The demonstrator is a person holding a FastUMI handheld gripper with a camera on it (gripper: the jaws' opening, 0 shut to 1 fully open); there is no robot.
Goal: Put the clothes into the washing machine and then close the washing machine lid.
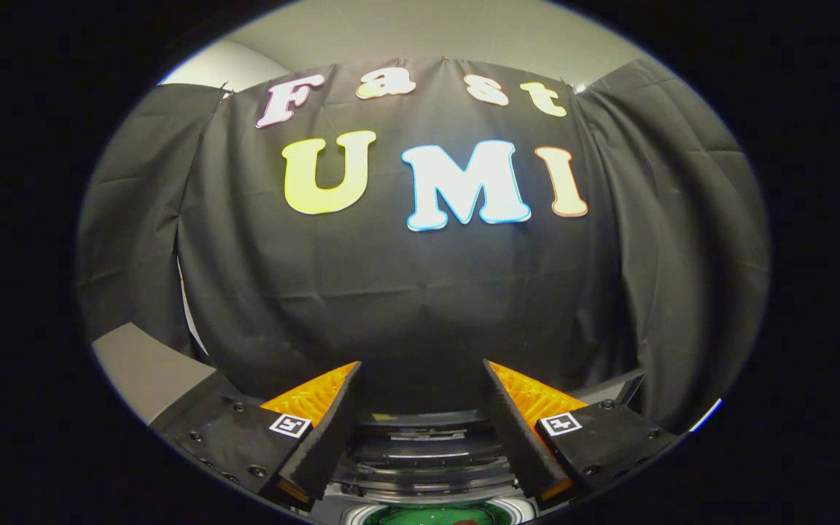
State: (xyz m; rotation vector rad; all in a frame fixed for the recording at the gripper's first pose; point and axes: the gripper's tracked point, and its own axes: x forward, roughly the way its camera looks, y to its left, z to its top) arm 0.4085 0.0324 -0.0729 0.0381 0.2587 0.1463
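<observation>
The hand-held gripper (420, 397) is held up and level, its two fingers spread wide apart with nothing between them: released and empty. One finger stands at about seven o'clock from the middle of the scene, the other at about five o'clock, and both point toward the black cloth wall (420, 292) that hangs well beyond them.

Straight down at six o'clock, under the gap between the fingers, lies the washing machine (424, 467). From here I see its ringed, ribbed top in grey and dark bands, and below that a white rim around a green patch (420, 516) with a small reddish bit in it. That may be clothing lying in the drum, or the lid seen from above; so little of it shows that I cannot tell which, nor whether the lid is open or down.

At eight o'clock, past the left-hand finger, a pale grey surface (146, 372) runs up to the cloth. I see no loose garment on the bare part of it.

My reading is that this is a between-steps moment: the open, empty fingers hover above the machine and grip neither clothes nor lid. The next move calls for tipping the fingers downward toward six o'clock to get the machine's opening properly in sight, then either taking hold of a garment or setting a finger against the lid edge to swing it closed
</observation>
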